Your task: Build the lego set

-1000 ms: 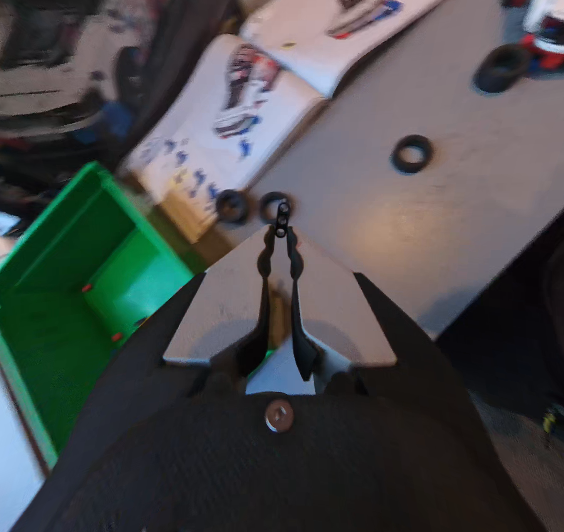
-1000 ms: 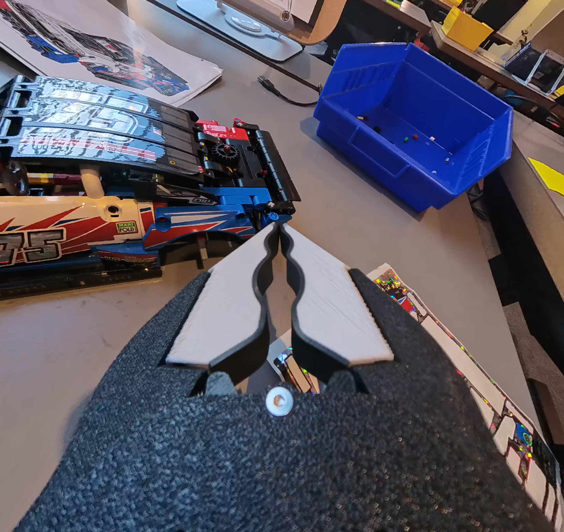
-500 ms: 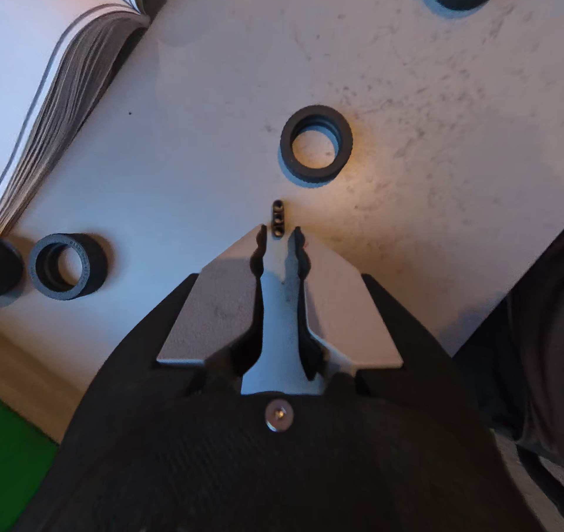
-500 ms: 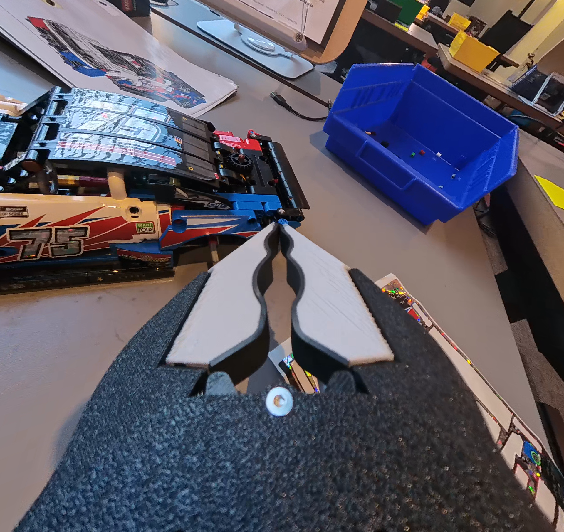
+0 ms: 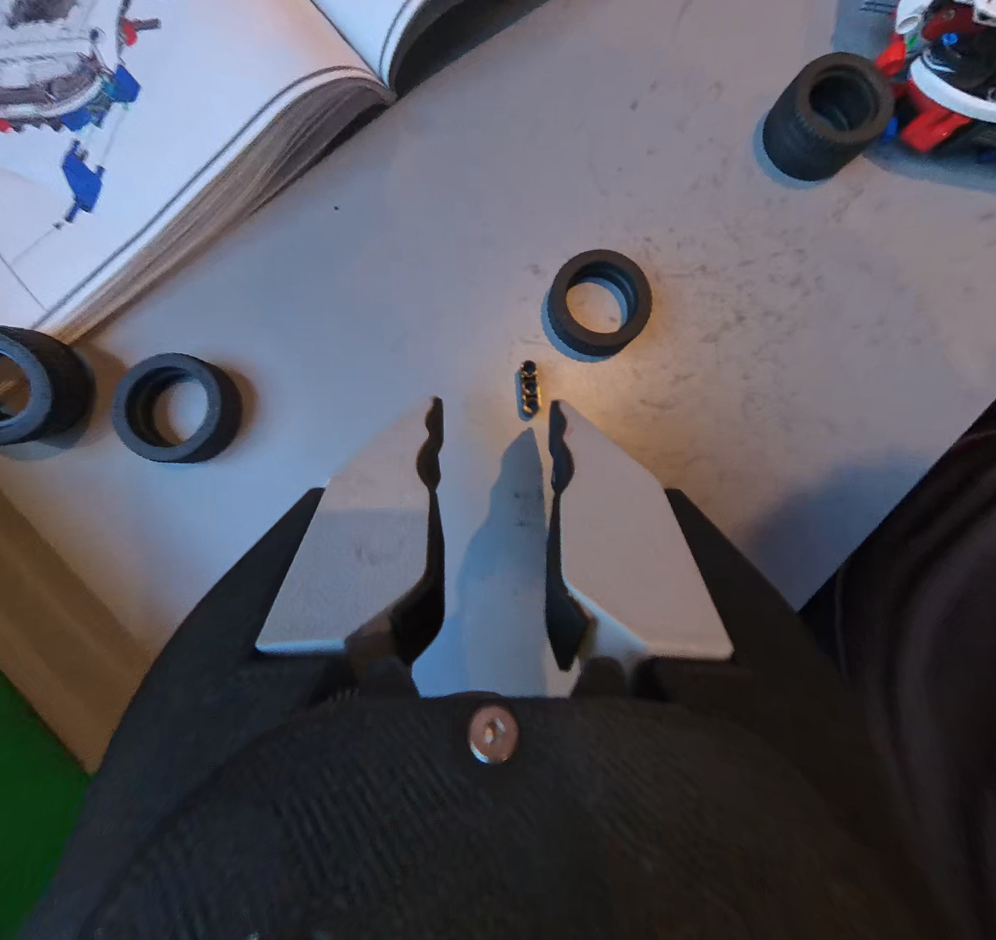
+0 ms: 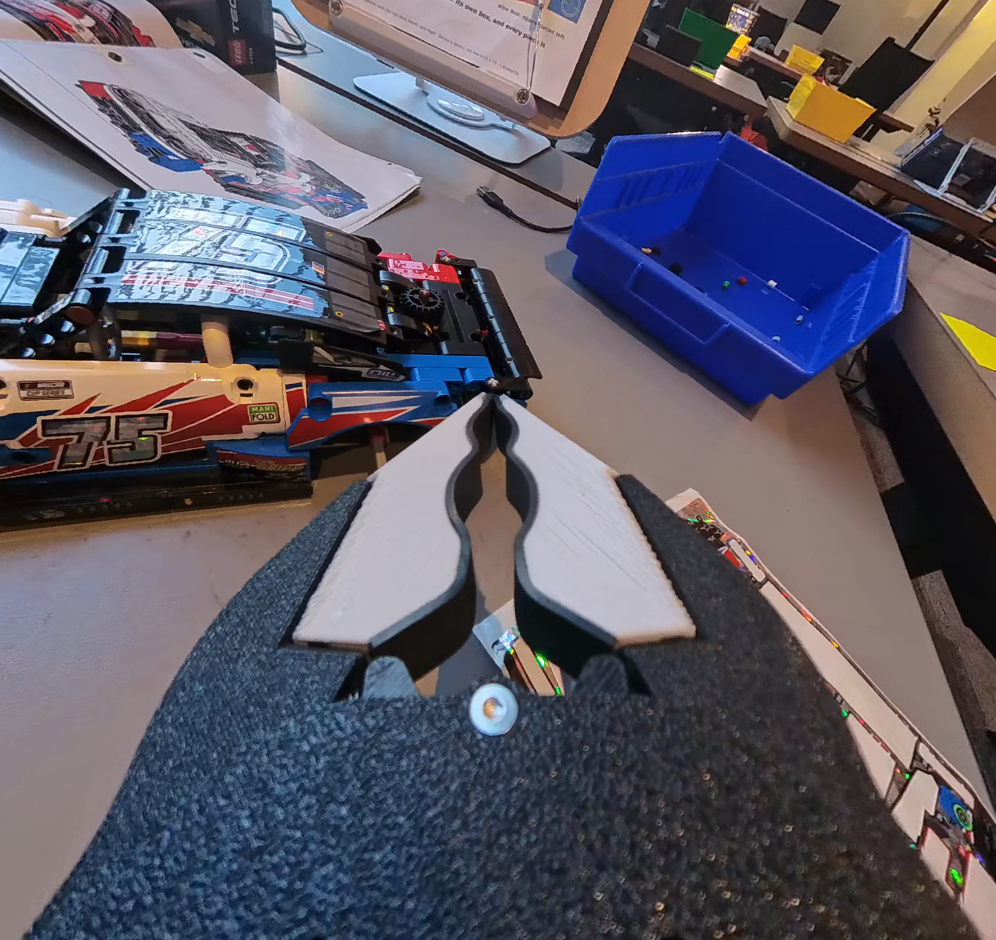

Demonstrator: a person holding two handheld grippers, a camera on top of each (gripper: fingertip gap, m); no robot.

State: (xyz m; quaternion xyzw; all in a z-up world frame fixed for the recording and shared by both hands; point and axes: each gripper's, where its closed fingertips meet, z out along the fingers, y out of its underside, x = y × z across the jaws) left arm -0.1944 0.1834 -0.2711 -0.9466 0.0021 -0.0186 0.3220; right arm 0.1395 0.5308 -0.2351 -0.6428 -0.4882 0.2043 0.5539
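Note:
In the left wrist view a small black three-hole beam (image 5: 528, 390) lies on the grey table (image 5: 431, 267), just past my left gripper (image 5: 495, 408), which is open and empty above it. Black tyres lie around: one (image 5: 598, 302) just beyond the beam, one (image 5: 175, 407) at the left, one (image 5: 35, 386) at the left edge, one (image 5: 827, 108) upright by the car's nose (image 5: 948, 41). In the right wrist view the race car (image 6: 215, 353) stands on the table. My right gripper (image 6: 493, 402) is shut and empty near the car's rear.
An open instruction book (image 5: 188, 78) lies at the back left, a green bin (image 5: 32, 806) at the lower left. A blue bin (image 6: 744, 267) with small parts stands at the right, a sticker sheet (image 6: 808, 698) under my right gripper, a printed sheet (image 6: 215, 127) and a screen stand (image 6: 452, 105) behind the car. My hands' fingertips stand some 50 cm from each other. To the car's nose (image 5: 948, 41): left tips about 20 cm, right tips about 25 cm.
My left gripper carried the black beam over the table, opened and let it go; the beam now lies on the table. My right gripper stayed shut and drifted slightly.

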